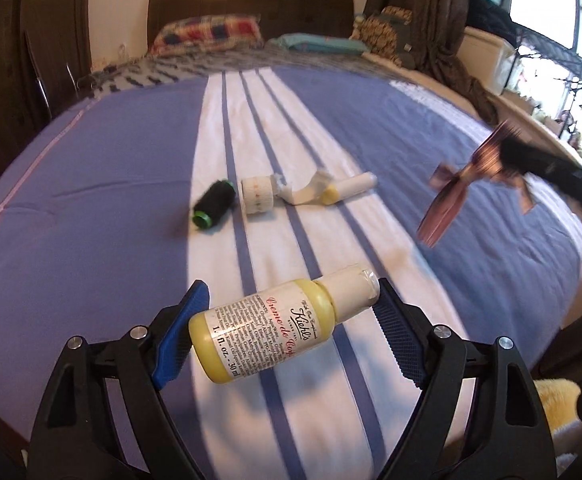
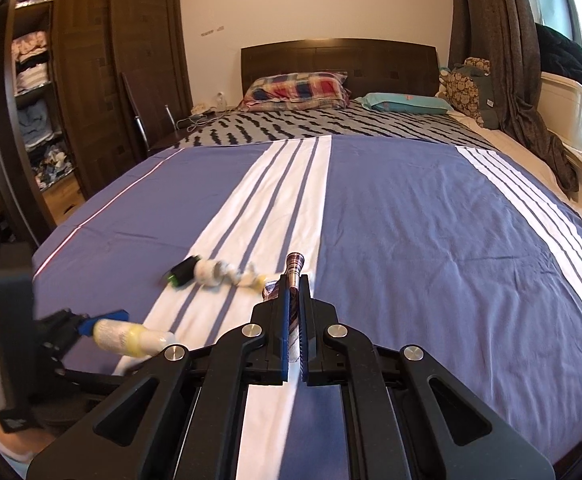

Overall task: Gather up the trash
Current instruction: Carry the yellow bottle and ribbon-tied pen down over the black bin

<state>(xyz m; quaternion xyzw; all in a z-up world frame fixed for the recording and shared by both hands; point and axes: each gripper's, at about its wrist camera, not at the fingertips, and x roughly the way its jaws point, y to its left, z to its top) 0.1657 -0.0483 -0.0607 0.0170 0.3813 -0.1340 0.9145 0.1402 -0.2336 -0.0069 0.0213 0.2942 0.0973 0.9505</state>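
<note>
My left gripper [image 1: 289,308] is shut on a small yellow Kiehl's lotion bottle [image 1: 275,326], held by its bottom and white cap above the bed; it also shows in the right wrist view [image 2: 131,338]. My right gripper [image 2: 295,292] is shut on a shiny pink-brown wrapper [image 2: 293,276], seen hanging blurred in the left wrist view [image 1: 455,196]. On the bedspread [image 1: 371,120] lie a black spool with a green end [image 1: 213,205], a white bandage roll [image 1: 257,196] and a second small bottle [image 1: 349,188].
The bed has a blue bedspread with white stripes [image 2: 431,220], pillows [image 2: 297,88] and a dark headboard [image 2: 339,60]. A wooden wardrobe [image 2: 91,80] stands left. Curtains [image 2: 491,40] and a window ledge lie right.
</note>
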